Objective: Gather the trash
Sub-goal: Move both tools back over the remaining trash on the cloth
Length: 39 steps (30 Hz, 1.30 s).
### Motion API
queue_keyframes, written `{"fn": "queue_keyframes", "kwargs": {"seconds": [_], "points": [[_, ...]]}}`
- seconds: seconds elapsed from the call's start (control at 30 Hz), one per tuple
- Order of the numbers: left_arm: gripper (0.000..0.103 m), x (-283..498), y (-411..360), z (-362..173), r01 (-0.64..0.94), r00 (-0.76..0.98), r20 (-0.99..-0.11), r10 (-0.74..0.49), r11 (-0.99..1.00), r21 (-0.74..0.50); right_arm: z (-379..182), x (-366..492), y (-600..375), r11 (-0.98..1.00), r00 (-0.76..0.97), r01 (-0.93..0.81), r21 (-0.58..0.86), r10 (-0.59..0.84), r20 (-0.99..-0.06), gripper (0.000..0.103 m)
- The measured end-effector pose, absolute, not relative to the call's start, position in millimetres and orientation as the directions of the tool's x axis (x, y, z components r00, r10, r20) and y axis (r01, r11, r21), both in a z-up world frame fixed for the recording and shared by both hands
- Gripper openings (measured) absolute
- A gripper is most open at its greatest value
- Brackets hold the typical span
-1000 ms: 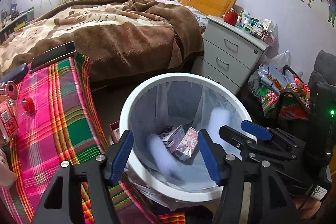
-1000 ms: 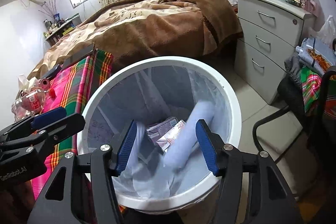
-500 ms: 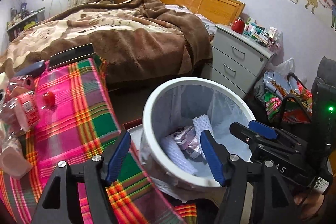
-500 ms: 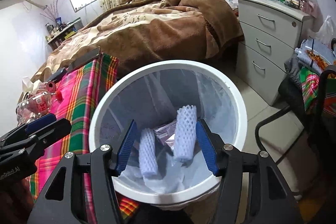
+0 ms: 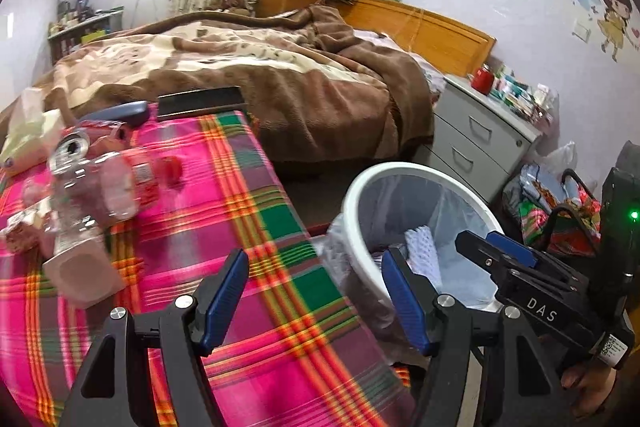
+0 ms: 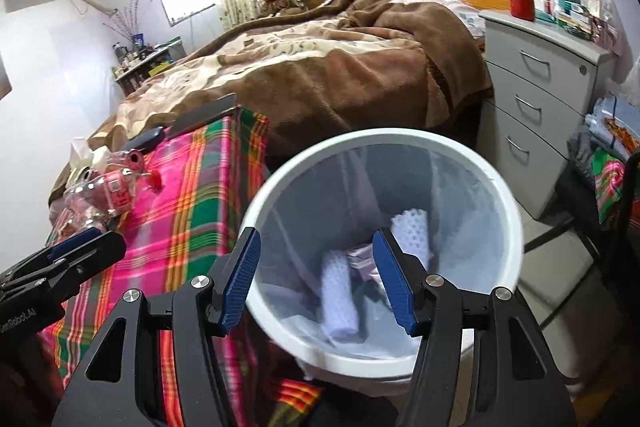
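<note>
A white trash bin (image 6: 508, 211) with a clear liner stands beside the table; it also shows in the left wrist view (image 5: 360, 187). Two white foam net sleeves (image 6: 338, 299) and a small carton lie inside. My left gripper (image 5: 316, 299) is open and empty over the plaid tablecloth (image 5: 224, 211) at the table's right edge. My right gripper (image 6: 316, 277) is open and empty above the bin's near rim. Trash lies at the table's left: a clear plastic bottle (image 5: 104, 187), a can (image 5: 74, 149), and a white cup (image 5: 80, 271).
A bed with a brown blanket (image 5: 280, 79) lies behind the table. A grey drawer unit (image 6: 540, 91) stands right of the bed. Bags and a dark chair (image 5: 560, 203) crowd the right side. A dark flat case (image 5: 200, 101) and a remote (image 5: 120, 111) lie at the table's far edge.
Both grippers swung left, the left one from over the bin to over the table. The two foam sleeves fell and settled in the bin.
</note>
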<state>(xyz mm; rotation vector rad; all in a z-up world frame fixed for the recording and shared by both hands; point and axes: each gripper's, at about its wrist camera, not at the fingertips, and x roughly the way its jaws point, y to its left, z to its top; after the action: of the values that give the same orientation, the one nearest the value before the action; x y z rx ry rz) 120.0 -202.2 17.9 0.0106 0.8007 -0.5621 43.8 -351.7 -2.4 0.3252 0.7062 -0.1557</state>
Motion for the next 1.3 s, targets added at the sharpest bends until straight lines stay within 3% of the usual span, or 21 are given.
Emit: {"fn": "queue_keyframes", "kwargs": {"seconds": [0.67,1.13,1.2,1.27,1.3], "points": [[0.069,146,-51,-16,0.168,0.635,-0.718,-0.286,0.958,-0.232,-4,88,-267,0.966,0.746,0.063,0.251,0.122,-0.654,0.06],[0.069,185,-22,-39,0.131,0.615,-0.755,-0.228,0.974,-0.187,-2,118,-219,0.968,0.716,-0.023,0.25,0.19,-0.672,0.06],[0.064,188,-22,-38,0.143,0.627,-0.741,-0.243,0.97,-0.197,-1,122,-215,0.967,0.713,-0.029,0.255,0.198,-0.672,0.06],[0.048,191,-22,-39,0.15,0.616,-0.745,-0.256,0.967,-0.208,1,125,-211,0.964,0.713,-0.037,0.263,0.21,-0.669,0.06],[0.045,192,-21,-40,0.157,0.614,-0.742,-0.27,0.963,-0.221,2,127,-209,0.963,0.713,-0.04,0.267,0.214,-0.668,0.06]]}}
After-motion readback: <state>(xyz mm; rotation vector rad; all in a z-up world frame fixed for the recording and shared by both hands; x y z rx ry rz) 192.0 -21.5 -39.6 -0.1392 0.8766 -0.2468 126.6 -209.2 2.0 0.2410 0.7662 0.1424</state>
